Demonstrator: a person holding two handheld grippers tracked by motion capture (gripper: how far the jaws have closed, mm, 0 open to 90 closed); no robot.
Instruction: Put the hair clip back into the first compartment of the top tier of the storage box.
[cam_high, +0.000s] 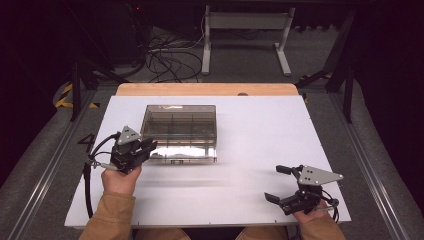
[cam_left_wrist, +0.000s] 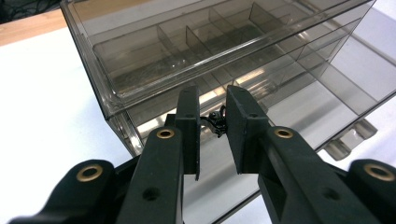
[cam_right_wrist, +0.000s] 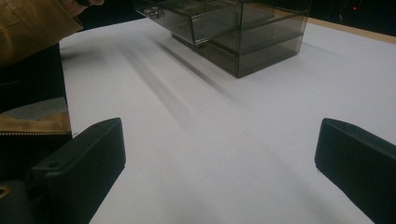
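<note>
A smoky clear drawer box (cam_high: 180, 122) stands left of the middle of the white table (cam_high: 260, 135), with its lower drawer (cam_high: 184, 156) pulled out toward me. My left gripper (cam_high: 148, 148) is at the box's front left corner. In the left gripper view its jaws (cam_left_wrist: 213, 95) stand narrowly apart over the pulled-out drawer (cam_left_wrist: 327, 88), pinching a small black part (cam_left_wrist: 216, 122) at their tips. My right gripper (cam_high: 276, 183) rests near the table's front right and is open. In the right gripper view nothing lies between its wide-set fingers (cam_right_wrist: 219, 154), and the box (cam_right_wrist: 243, 32) is far ahead.
A wooden strip (cam_high: 207, 89) runs along the table's far edge. On the floor beyond it lie cables (cam_high: 167, 55) and the legs of a desk frame (cam_high: 245, 40). Tan sleeves (cam_high: 107, 215) come in at the bottom. Bare white table lies between the box and the right gripper.
</note>
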